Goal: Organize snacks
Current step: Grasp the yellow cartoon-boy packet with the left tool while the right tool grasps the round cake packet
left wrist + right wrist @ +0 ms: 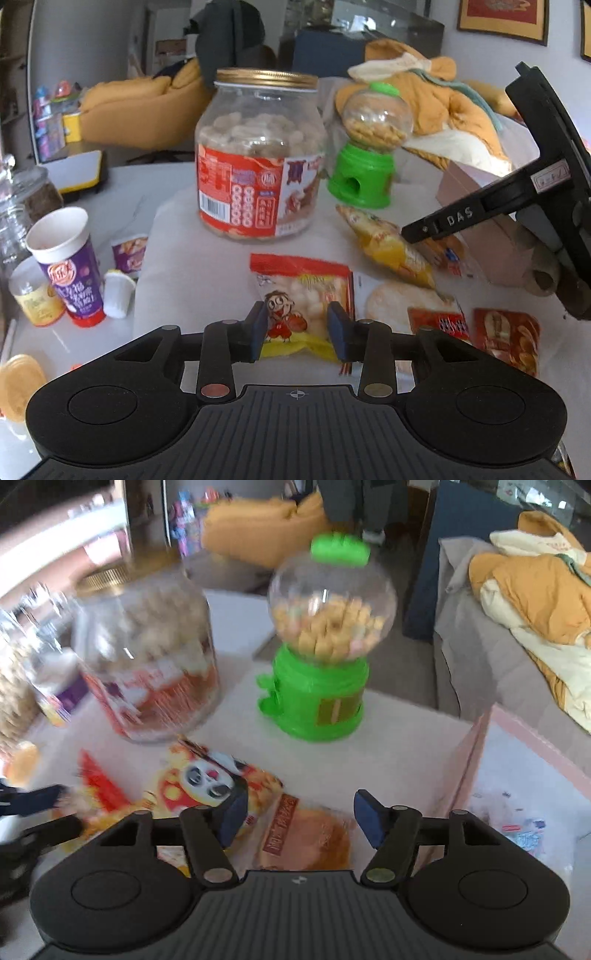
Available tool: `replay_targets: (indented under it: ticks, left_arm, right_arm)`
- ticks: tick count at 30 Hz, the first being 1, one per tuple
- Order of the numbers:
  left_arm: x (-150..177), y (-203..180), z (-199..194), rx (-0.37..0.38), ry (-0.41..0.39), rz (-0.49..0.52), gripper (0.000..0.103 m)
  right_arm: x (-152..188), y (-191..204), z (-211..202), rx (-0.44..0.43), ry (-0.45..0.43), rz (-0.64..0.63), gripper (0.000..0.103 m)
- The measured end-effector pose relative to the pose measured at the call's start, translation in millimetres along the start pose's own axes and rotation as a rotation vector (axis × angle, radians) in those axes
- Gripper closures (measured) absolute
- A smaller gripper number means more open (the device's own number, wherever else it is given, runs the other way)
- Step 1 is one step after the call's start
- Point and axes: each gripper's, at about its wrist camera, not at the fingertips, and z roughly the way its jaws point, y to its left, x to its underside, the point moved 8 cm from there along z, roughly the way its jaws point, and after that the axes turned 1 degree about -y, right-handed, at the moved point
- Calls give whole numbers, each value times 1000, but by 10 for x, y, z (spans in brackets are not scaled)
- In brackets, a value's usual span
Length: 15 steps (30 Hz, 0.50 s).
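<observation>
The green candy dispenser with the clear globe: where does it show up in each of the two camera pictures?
Left wrist view: the green candy dispenser stands right of centre in the upper half, just right of the big snack jar.
Right wrist view: the dispenser stands near the centre, large and close, again right of the jar.
Shared landmark: the gold-lidded snack jar beside it.

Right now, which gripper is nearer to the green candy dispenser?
Right. The right gripper is over the packets just before the green candy dispenser; the left gripper is farther back, over the cartoon snack bag.
</observation>
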Motion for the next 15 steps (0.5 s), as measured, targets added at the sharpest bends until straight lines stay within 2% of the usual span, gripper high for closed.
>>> replay_targets:
  ticks: [2,6,9,14,15]
  left_arm:
    - [17,24,-8,-1,5,-21,60]
    - [-33,43,45,-11,0,-59,59]
    - [-133,5,145,-29,4,-52,58]
    - [-247,-62,309,-59,32,-52,53]
    - [-259,-58,331,-64,37,-64,52]
  right_arm:
    - [55,83,-3,24,-6,-41,53]
    - [256,244,-227,-70,19,-89,56]
    - [454,285,-405,-134,34,-109,57]
    - [795,207,-707,-153,18,-116,56]
    - [847,188,-759,-153,6,-117,48]
